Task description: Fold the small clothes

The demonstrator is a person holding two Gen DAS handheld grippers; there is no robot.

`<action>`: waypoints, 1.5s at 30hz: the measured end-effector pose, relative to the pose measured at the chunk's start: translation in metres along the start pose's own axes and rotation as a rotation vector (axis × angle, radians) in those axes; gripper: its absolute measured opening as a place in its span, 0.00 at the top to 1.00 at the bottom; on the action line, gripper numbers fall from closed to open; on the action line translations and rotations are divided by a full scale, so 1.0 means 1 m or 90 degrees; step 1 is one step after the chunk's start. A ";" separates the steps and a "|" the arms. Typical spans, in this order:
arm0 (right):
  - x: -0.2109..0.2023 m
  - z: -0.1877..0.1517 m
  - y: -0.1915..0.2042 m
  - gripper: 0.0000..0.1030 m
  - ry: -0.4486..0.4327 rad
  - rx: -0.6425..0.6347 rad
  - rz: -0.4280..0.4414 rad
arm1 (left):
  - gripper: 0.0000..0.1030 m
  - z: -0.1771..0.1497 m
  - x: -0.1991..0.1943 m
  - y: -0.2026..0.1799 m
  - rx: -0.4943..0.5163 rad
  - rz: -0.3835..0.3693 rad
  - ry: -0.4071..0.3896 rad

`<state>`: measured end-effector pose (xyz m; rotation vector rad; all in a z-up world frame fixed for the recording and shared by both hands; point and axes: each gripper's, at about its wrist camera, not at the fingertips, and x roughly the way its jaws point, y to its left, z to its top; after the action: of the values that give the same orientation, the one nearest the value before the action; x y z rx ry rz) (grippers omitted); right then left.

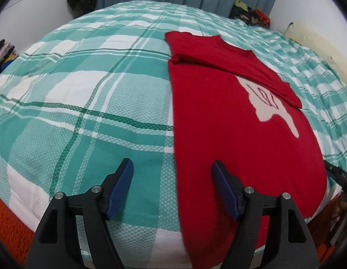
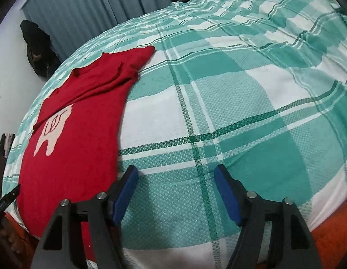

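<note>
- Red sweater (image 1: 229, 134) lies flat on the checked bedspread (image 1: 94, 112), both sleeves folded across its chest, so the side folds look done.
- Next move, as I judge it: grip both corners of the near hem and carry them up toward the collar.
- Left gripper (image 1: 172, 177) stands wide and empty; the sweater's left edge runs between its jaws.
- Right gripper (image 2: 176, 183) stands wide and empty too, the sweater's right edge beside its left jaw.
</note>
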<state>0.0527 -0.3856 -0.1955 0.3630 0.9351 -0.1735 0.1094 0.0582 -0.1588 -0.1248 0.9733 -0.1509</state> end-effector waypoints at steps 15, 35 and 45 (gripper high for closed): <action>0.001 -0.007 0.006 0.23 -0.010 -0.023 0.003 | 0.22 -0.003 0.002 -0.003 0.012 0.013 -0.002; 0.001 -0.005 0.008 0.19 -0.006 -0.036 0.009 | 0.17 -0.001 0.001 -0.006 0.024 0.020 0.014; -0.041 0.000 -0.015 0.19 0.057 0.007 0.268 | 0.25 -0.014 -0.033 0.025 -0.071 -0.151 0.083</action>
<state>0.0239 -0.3999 -0.1656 0.5724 0.9258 0.2247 0.0814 0.0883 -0.1439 -0.3367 1.0962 -0.3257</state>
